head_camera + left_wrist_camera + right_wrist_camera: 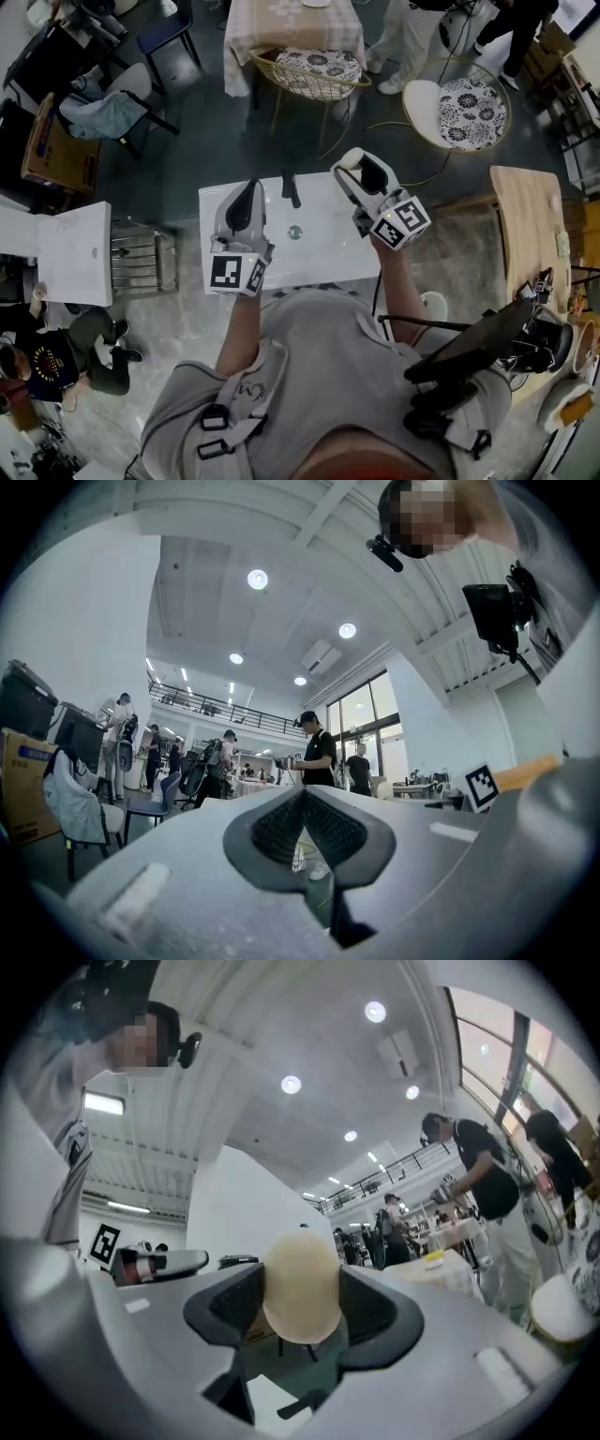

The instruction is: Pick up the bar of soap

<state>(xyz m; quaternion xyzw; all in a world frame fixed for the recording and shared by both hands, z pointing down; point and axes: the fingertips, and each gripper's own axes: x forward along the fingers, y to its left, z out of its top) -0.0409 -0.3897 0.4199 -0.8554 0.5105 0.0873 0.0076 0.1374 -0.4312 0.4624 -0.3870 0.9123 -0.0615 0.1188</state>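
right gripper (302, 1309) tilted upward over the white washbasin (323, 261), jaws pinching a cream oval bar of soap (302, 1279) between the pads, left gripper (306, 823) beside it, jaws pressed together on nothing, black faucet (292, 188) at the basin's far edge

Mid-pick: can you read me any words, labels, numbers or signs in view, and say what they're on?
No legible text anywhere.
Left marker cube, right marker cube: black-and-white square patterns, no letters.
Soap bar: no stamp visible.
Cardboard box: bluish print, too blurred to read.
Seated person's T-shirt: round print, too small to read.
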